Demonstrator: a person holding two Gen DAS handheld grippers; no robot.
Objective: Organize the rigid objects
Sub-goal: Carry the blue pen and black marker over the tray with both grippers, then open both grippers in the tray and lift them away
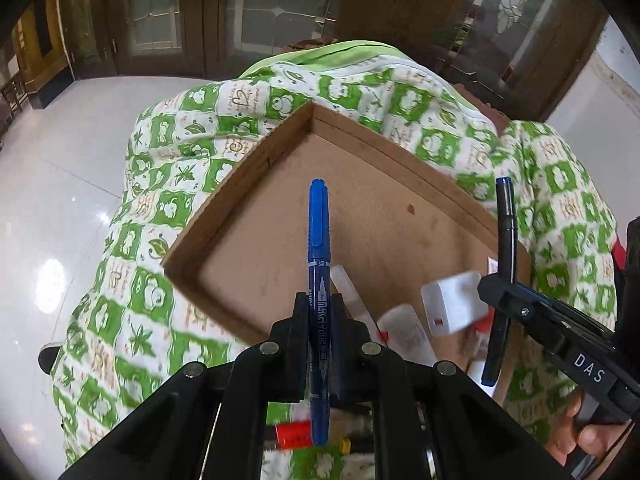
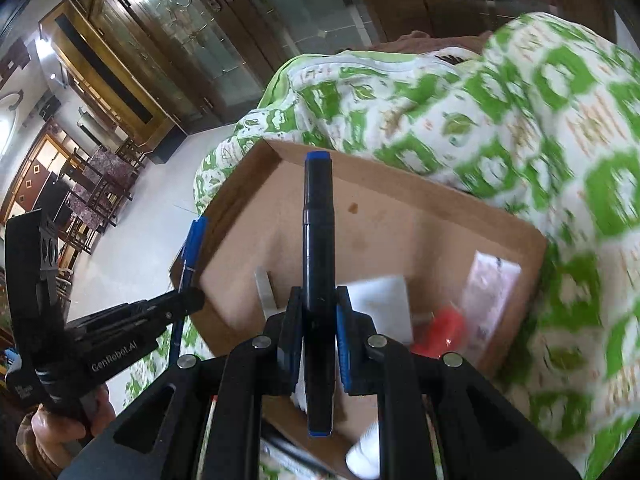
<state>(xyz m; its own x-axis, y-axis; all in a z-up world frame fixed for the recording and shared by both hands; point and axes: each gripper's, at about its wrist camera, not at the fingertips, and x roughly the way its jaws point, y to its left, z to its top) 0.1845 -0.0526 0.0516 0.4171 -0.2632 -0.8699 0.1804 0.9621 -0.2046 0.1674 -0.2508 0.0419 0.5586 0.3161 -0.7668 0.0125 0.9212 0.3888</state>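
The left tool (image 1: 319,312) pinches a blue pen (image 1: 318,240); the right tool (image 2: 319,312) pinches a black marker (image 2: 318,216). Beyond both lies a cardboard box (image 1: 240,184) on a green-patterned cloth (image 1: 160,160); past it, white floor (image 1: 60,160) and wooden cabinets (image 2: 132,40).

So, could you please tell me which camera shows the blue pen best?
The left wrist view. There the blue pen runs up the centre, clamped in the left gripper, with its cap, clip and printing readable. The right wrist view shows only a blurred part of it at the left, beside the cardboard box.
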